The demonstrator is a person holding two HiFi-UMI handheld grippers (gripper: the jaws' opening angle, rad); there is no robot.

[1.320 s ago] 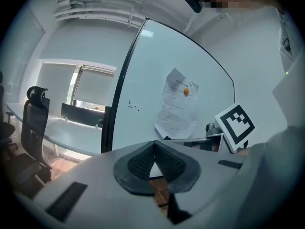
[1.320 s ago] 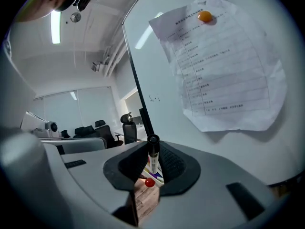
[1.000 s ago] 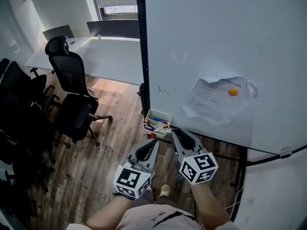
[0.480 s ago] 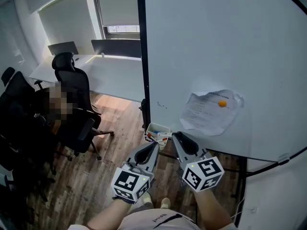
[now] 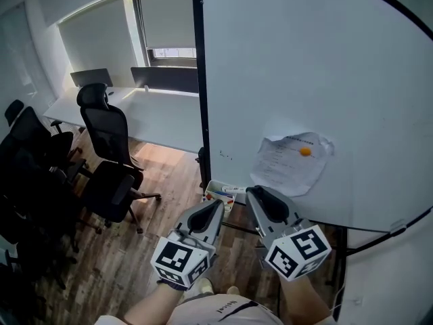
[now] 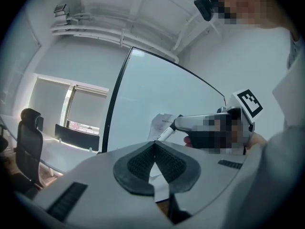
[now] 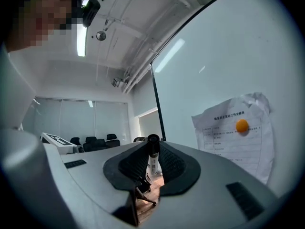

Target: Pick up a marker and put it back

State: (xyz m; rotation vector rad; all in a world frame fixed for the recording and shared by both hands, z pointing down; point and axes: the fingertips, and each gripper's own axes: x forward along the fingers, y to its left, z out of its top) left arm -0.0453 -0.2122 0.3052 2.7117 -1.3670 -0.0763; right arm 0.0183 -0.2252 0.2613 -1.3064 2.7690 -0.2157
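Marker (image 7: 152, 163) is pinched by its dark end in the right hand-held gripper (image 7: 152, 149), standing upright in the frame. Its tray (image 5: 218, 193) sits frame centre, just beyond the tips. Left hand-held gripper (image 6: 153, 149) is closed and empty.

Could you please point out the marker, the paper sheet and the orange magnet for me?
marker (image 7: 152, 164): right gripper view, on its white barrel below the black cap.
paper sheet (image 5: 281, 171): head view, on its printed middle.
orange magnet (image 5: 305, 152): head view, on its centre.
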